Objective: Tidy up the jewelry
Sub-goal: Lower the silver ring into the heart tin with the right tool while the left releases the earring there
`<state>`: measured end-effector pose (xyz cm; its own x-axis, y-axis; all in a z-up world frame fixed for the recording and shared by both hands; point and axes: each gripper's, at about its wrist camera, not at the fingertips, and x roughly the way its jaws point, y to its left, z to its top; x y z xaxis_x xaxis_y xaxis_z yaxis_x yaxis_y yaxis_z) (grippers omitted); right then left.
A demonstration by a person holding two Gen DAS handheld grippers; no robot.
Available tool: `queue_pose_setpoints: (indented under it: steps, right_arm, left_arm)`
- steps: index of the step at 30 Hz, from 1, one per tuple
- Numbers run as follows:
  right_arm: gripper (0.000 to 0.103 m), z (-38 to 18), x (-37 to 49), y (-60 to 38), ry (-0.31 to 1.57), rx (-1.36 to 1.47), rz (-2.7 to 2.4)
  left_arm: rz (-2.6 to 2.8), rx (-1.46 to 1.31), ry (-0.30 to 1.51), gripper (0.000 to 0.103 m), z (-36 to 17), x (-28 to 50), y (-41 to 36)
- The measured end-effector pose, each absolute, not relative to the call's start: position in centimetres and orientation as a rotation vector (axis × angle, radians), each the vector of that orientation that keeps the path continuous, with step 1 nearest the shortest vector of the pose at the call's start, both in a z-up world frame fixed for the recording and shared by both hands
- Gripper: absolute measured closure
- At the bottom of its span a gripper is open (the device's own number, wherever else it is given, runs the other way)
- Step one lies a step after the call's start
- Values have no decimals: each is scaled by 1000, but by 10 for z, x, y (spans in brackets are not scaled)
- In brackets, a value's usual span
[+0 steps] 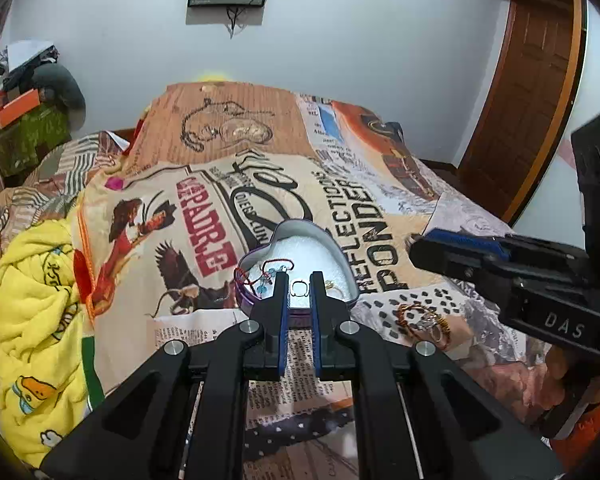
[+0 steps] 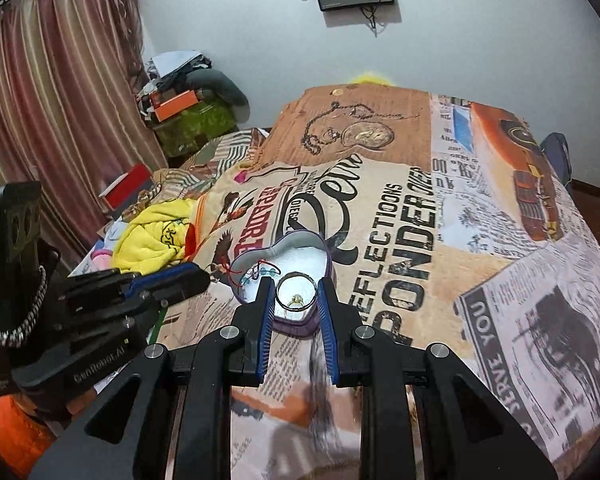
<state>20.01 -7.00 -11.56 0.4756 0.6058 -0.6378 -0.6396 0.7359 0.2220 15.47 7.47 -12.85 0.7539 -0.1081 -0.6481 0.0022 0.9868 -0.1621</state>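
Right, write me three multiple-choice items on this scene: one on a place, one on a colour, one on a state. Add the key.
1. Where does the heart-shaped tin sit?
A. On the printed bedspread
B. On the floor by the door
C. On the yellow towel

2. What colour are the beads on the red cord inside the tin?
A. Green
B. Blue
C. White

3. What is the right gripper doing?
A. Standing wide open with nothing between its fingers
B. Gripping the tin's rim
C. Holding a thin dark hoop between its fingers

Key:
1 A: the heart-shaped tin rests directly on the printed bedspread.
2 B: the beads on the red cord show pale blue against the white lining.
3 C: the right gripper has the thin dark hoop spanning the gap between its blue pads, in front of the tin.
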Motion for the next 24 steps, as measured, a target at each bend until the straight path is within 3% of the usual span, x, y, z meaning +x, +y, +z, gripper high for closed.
queue_pose_setpoints:
  steps: [24]
  right_arm:
    - [83, -148, 242, -27, 832, -167, 799]
  left_arm:
    - [-99, -176, 767, 95, -161, 194, 89]
